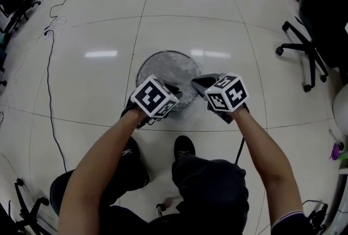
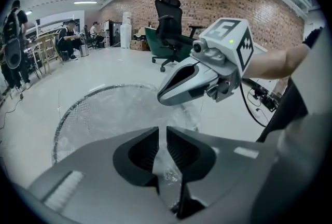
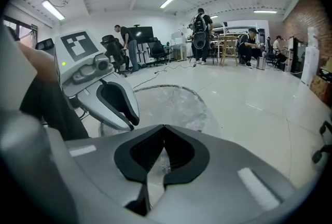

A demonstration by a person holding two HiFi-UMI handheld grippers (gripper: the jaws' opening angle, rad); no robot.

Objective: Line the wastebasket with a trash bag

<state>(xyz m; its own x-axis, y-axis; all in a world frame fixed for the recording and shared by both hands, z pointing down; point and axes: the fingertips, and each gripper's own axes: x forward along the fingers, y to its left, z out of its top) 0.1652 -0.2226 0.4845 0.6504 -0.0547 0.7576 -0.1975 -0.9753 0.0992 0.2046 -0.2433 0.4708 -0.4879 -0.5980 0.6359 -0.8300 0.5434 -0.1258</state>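
Observation:
A round wire-mesh wastebasket [image 1: 145, 67] stands on the white floor, with a clear trash bag [image 1: 168, 73] lying inside it. Both grippers hover over its near rim. My left gripper [image 1: 174, 92] is closed to a narrow slit, and a crinkled strip of bag film [image 2: 165, 166] is pinched between its pads. To its right, my right gripper [image 1: 200, 86] has its jaw tips together, with clear film [image 3: 155, 168] caught between the pads. In the left gripper view the right gripper [image 2: 174, 89] hangs above the basket rim [image 2: 72, 109]. The right gripper view shows the left gripper [image 3: 124, 114] beside the rim [image 3: 176, 87].
A black office chair [image 1: 304, 49] stands at the right, and a black cable [image 1: 50, 65] runs along the floor at the left. My shoes [image 1: 185, 147] rest just short of the basket. Several people stand by tables [image 3: 199, 36] far off. Another chair [image 2: 168, 26] stands before a brick wall.

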